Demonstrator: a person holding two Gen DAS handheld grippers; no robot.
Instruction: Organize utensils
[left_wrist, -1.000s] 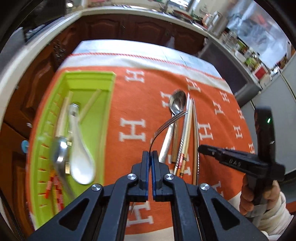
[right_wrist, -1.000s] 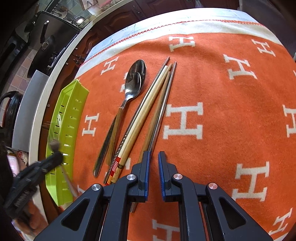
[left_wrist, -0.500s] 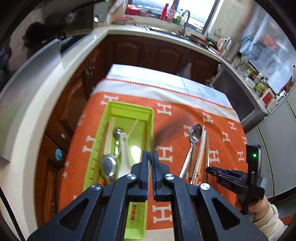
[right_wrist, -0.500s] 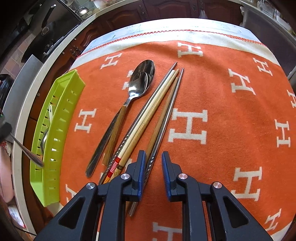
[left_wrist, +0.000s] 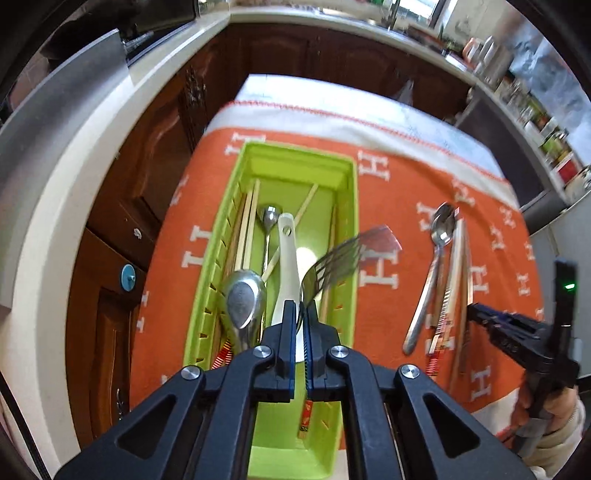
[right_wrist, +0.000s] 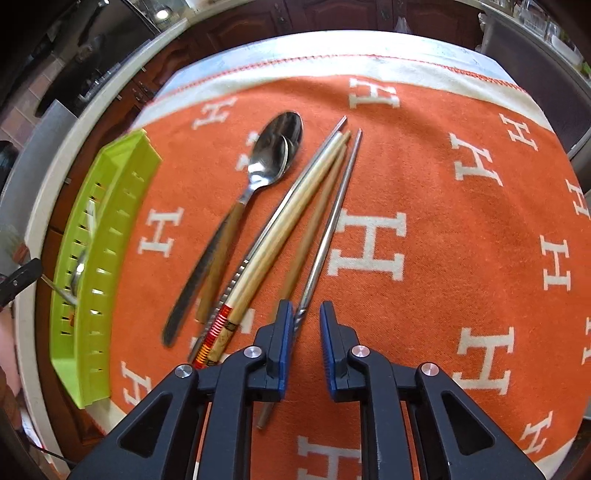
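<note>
Clamping a metal fork (left_wrist: 343, 258) by its handle, left claw (left_wrist: 301, 314) is closed tight; fork tines rise up and to the right, blurred, over the green tray (left_wrist: 352, 206).

Tray contents, seen in left wrist view: white ceramic spoon (left_wrist: 288, 266) lying lengthwise, large steel spoon (left_wrist: 243, 299) w/ bowl near the claw, a slimmer metal utensil behind it, several wooden chopsticks along the left wall & across the far end, one red-patterned chopstick end near the bottom.

Right claw (right_wrist: 306, 328): jaws a little apart, a narrow gap only, straddling the steel chopstick (right_wrist: 332, 221); left pad looks to touch it, right pad clear of it, so no grip. Claw is carried by a person's hand (left_wrist: 554, 410) w/ pale sleeve.

Beside that chopstick, to its left on the orange cloth (right_wrist: 443, 184) w/ white H pattern: bamboo chopsticks (right_wrist: 295, 221) w/ red-banded ends, another metal chopstick, two stacked spoons (right_wrist: 273, 155) w/ wooden & dark handles.

Cloth covers the worktop; tray sits at its left side, well apart from the loose utensils. Dark wood cabinets beyond.
</note>
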